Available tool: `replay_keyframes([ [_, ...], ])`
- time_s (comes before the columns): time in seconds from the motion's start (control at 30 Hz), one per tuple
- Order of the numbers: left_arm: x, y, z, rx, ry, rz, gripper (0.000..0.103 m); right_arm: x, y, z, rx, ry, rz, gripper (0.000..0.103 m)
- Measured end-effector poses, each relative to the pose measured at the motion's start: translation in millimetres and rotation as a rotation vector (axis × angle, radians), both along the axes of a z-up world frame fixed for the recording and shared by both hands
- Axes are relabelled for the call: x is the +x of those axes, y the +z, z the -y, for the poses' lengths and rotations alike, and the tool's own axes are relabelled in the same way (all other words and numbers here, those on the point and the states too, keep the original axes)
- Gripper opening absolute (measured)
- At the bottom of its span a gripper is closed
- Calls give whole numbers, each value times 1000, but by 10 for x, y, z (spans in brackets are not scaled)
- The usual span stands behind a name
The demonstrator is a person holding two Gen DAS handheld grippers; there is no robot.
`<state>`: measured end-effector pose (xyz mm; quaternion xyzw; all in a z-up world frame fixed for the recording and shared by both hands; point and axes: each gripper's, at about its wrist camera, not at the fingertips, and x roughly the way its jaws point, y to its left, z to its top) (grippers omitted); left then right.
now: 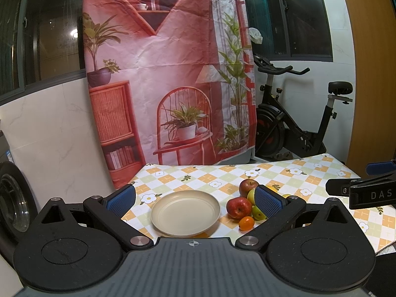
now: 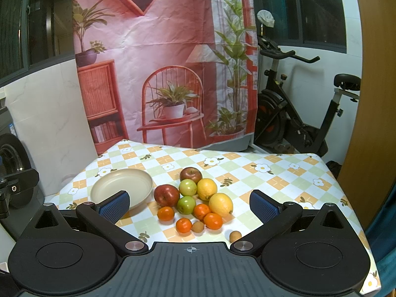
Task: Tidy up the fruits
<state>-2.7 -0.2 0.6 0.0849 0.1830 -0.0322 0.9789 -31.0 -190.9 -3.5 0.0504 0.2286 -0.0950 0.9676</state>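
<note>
Nothing picked yet: both tongs spread wide and empty before an empty plate.

Left wrist view: the left tongs (image 1: 194, 199) gape wide, holding nothing, framing the beige plate (image 1: 185, 225) on the table (image 1: 309, 173); fruit lies at its 3 o'clock, partly hidden.
Right wrist view: the right tongs (image 2: 189, 205) are equally wide and bare. I count two red apples (image 2: 166, 195), two green apples (image 2: 186, 204), two lemons (image 2: 220, 204), four mandarins (image 2: 184, 225) and two longans (image 2: 198, 227). Next, probably, closing on one fruit and carrying it to the plate at 9 o'clock.

One round cream-coloured plate (image 2: 121, 185) — beside it two red apples (image 2: 166, 195), two green apples (image 2: 187, 187), two yellow lemons (image 2: 220, 204), four small orange tangerines (image 2: 165, 213) and two small brown longans (image 2: 198, 227) — thirteen things altogether.
</note>
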Motion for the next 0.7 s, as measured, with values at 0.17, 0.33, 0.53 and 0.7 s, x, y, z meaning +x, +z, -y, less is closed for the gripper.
replay_keyframes([
  [0.17, 1, 0, 1, -1, 0, -1, 103, 5, -6, -7, 0, 0, 0, 103],
  [0.33, 1, -2, -7, -6, 0, -5, 103, 22, -20, -18, 0, -1, 0, 103],
  [0.53, 23, -6, -30, -12, -19, -18, 103, 20, -14, 23, 14, 4, -2, 103],
  [0.7, 133, 0, -85, 3, -31, 1, 103, -25, 87, 151, 7, 48, 64, 103],
])
